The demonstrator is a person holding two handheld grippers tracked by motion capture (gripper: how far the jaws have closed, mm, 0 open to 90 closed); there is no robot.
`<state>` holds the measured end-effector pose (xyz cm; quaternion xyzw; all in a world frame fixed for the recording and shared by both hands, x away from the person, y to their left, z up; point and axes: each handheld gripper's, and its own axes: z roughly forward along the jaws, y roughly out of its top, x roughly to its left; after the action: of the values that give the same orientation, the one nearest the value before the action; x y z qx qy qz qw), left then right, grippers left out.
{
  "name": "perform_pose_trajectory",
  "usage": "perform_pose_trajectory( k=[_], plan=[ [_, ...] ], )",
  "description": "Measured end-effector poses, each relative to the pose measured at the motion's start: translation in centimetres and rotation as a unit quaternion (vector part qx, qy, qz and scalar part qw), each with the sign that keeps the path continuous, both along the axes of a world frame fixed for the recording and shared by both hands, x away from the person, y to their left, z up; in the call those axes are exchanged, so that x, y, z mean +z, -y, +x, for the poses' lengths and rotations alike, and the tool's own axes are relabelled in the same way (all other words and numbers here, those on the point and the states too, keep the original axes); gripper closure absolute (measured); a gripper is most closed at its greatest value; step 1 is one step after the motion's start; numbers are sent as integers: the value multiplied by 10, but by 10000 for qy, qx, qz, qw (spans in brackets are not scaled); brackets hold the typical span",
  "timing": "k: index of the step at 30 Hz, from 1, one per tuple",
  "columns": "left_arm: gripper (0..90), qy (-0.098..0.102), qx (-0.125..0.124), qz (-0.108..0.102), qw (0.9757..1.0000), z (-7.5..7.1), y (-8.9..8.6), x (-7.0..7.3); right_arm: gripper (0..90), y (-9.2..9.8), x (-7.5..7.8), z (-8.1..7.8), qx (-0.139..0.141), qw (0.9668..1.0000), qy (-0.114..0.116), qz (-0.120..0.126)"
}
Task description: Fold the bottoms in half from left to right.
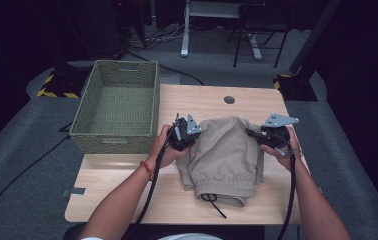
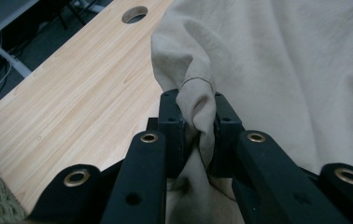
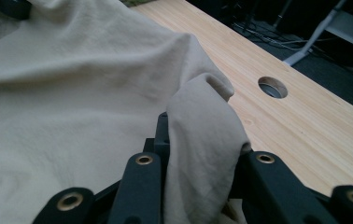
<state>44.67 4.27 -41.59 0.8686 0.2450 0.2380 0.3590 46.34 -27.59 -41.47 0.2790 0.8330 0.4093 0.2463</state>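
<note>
While both grippers were clamped on cloth, the beige trousers (image 1: 225,155) lay folded on the wooden table (image 1: 122,185), slightly right of its centre. Their long axis ran from the person's edge toward the far edge. The elastic waistband pointed toward the person, with a dark drawstring (image 1: 216,204) trailing off it onto the bare wood. The opposite, folded end pointed toward the far edge and the round cable hole (image 1: 229,100).

The left gripper (image 1: 197,132) met the trousers at their far left corner. In the left gripper view its jaws stood close together, and a bunched fold of beige fabric (image 2: 198,109) was pinched between the pads. The cloth rose from that pinch and hung in a loose drape.

The right gripper (image 1: 253,134) met the trousers at their far right corner. In the right gripper view a rounded fold of fabric (image 3: 205,135) sat between the jaws and draped over the inner pad, so the jaws were closed on it.

The two gripped corners were raised above the table surface, and the span of cloth between them formed a soft ridge lying across the long axis. The waistband end rested flat on the wood.

A woven green basket (image 1: 118,107) stood on the table's far left part, just beside the left hand (image 1: 164,147) and apart from the trousers.
</note>
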Motion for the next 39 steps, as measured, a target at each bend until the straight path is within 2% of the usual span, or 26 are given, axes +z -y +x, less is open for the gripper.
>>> perform_pose_trajectory(
  k=[3, 5, 6, 8, 9, 11, 12, 14, 17, 18, 20, 21, 22, 23, 24, 25, 27, 28, 30, 31, 32, 33, 35, 37, 38, 39],
  plan=[
    [789, 34, 12, -22, 10000, 3, 6, 2, 749, -4, 0, 6, -147, 9999, 42, -46],
    [789, 137, -15, -46, 9999, -2, 7, 4, 748, -3, 3, 3, -120, 9998, 143, 95],
    [789, 248, -43, -26, 9997, -6, 6, 3, 746, -2, 5, -1, -88, 9997, 187, 163],
    [785, 492, -129, 51, 9987, -18, 4, 1, 736, 2, 8, -12, 87, 9991, 341, 249],
    [783, 561, -208, 12, 9982, -27, 1, -1, 731, 5, 8, -19, 162, 9986, 380, 326],
    [781, 702, -307, 40, 9970, -41, -3, -6, 728, 9, 6, -36, 362, 9978, 475, 301],
    [780, 734, -380, 52, 9966, -48, -6, -9, 728, 11, 3, -44, 391, 9974, 561, 246],
    [777, 712, -542, -4, 9960, -65, -12, -18, 727, 16, -3, -60, 519, 9964, 607, 293],
    [770, 780, -768, 327, 9935, -88, -17, -32, 716, 19, -17, -84, 775, 9948, 625, 216],
    [768, 719, -868, 282, 9932, -93, -20, -37, 715, 20, -22, -90, 784, 9946, 664, 121],
    [768, 632, -980, 351, 9926, -105, -24, -43, 710, 24, -31, -102, 858, 9943, 575, 250],
    [767, 632, -980, 351, 9926, -105, -24, -43, 707, 25, -33, -108, 903, 9938, 578, 280],
    [765, 531, -1116, 423, 9914, -114, -28, -48, 701, 26, -35, -115, 991, 9929, 573, 327],
    [765, 531, -1116, 423, 9914, -114, -28, -48, 698, 27, -36, -122, 1064, 9919, 598, 352],
    [765, 506, -1189, 436, 9907, -121, -35, -51, 699, 27, -37, -130, 1132, 9910, 608, 374],
    [765, 496, -1181, 401, 9910, -124, -38, -50, 704, 28, -38, -136, 1198, 9901, 609, 407],
    [765, 482, -1288, 424, 9896, -131, -45, -48, 716, 26, -37, -149, 1325, 9884, 628, 408],
    [765, 482, -1288, 424, 9896, -131, -45, -48, 716, 26, -37, -149, 1325, 9884, 628, 408],
    [766, 462, -1269, 484, 9897, -135, -48, -50, 712, 22, -34, -167, 1635, 9836, 686, 332],
    [766, 331, -1355, 528, 9888, -140, -51, -56, 706, 20, -34, -173, 1806, 9809, 666, 278],
    [765, 331, -1355, 528, 9888, -140, -51, -56, 706, 20, -34, -173, 1806, 9809, 666, 278],
    [762, 284, -1383, 611, 9881, -144, -54, -62, 698, 15, -37, -183, 2083, 9763, 589, 27],
    [762, 191, -1407, 586, 9881, -148, -58, -65, 690, 14, -42, -190, 2312, 9722, 370, -66],
    [759, 86, -1412, 539, 9885, -149, -61, -69, 694, 14, -47, -194, 2467, 9689, 158, -122],
    [759, 86, -1412, 539, 9885, -149, -61, -69, 694, 14, -47, -194, 2467, 9689, 158, -122],
    [758, 6, -1448, 551, 9879, -149, -62, -71, 706, 13, -53, -197, 2469, 9688, 24, -199]
  ],
)
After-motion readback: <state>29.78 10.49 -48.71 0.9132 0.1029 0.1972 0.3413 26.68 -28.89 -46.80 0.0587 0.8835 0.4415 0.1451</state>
